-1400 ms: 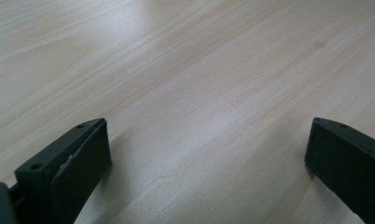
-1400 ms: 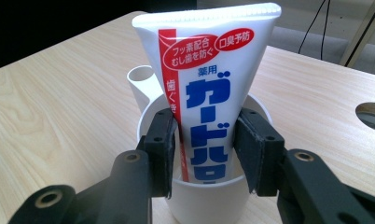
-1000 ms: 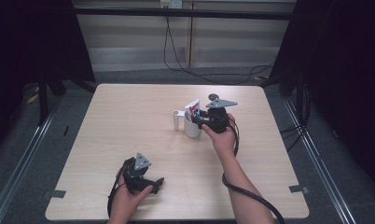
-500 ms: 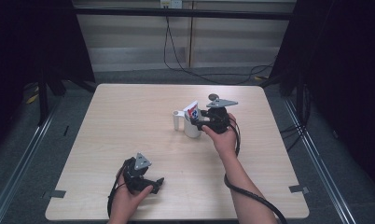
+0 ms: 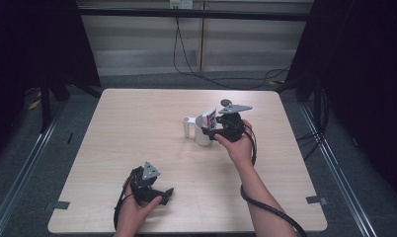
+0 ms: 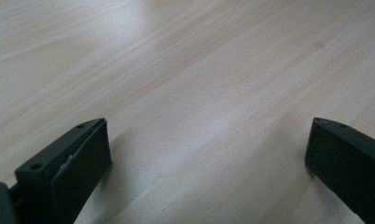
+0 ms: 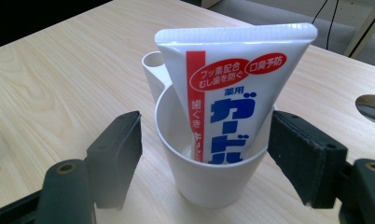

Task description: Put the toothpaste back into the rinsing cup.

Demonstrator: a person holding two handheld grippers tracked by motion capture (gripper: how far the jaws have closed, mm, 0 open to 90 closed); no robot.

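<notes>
**White tube in a white cup, right jaws standing either side**

White plastic was what I saw first: a toothpaste tube (image 7: 232, 93) stood tilted inside a white cup (image 7: 209, 177) that sat right of the middle of the pale wooden table (image 5: 137, 128). A narrower holder tube (image 5: 188, 126) was joined to the cup's far side.

I had the right gripper (image 5: 217, 129) at the cup, the right hand (image 5: 238, 148) reaching forward from the near edge. In the right gripper view its jaws stood spread, one either side of the cup, near its wall; I could not tell whether they touched it.

The tube bore Japanese writing: blue letters reading ガード, red ovals with フッ素配合, むし歯を防ぐ and 口臭予防, and 薬用 between. From the high view I could make out only the red and blue patches.

The left gripper (image 5: 159, 193) lay low near the table's front edge in the left hand (image 5: 132, 212), well apart from the cup. The left gripper view showed its jaws wide apart over bare wood grain.
</notes>
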